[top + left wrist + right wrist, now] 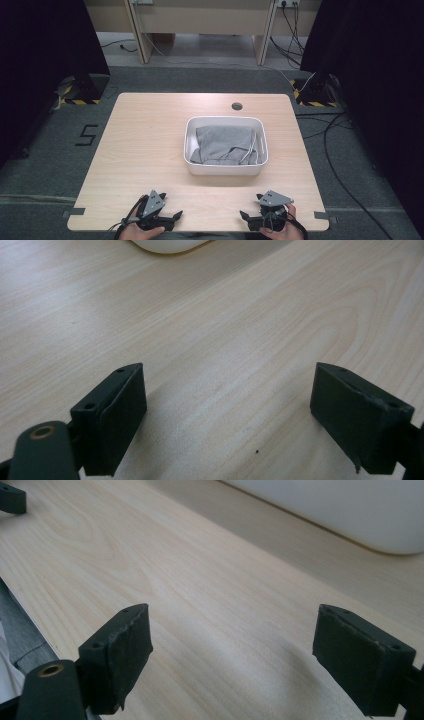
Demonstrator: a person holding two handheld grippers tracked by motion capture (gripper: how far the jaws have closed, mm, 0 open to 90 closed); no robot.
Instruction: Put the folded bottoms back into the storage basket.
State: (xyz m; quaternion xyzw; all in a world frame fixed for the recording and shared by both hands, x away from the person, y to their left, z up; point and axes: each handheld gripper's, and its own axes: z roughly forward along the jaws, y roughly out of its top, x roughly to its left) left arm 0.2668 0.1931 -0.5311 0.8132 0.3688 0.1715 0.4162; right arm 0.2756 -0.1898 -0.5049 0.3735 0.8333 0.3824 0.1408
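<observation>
A pale wooden table point(150, 145) is standing on grey carpet, with dark curtains hanging at both sides. I am holding my left gripper point(176, 216) and right gripper point(243, 215) low at the near edge, both with jaws standing wide apart and nothing between them. A white tub point(190, 150) is sitting mid-table, well ahead of both grippers and slightly nearer my right one, holding a crumpled grey cloth point(222, 142) with cords. I am judging the reach comes next: coming in from above over the rim, pinching a raised fold rather than a cord, and lifting straight so the tub is not dragging.
</observation>
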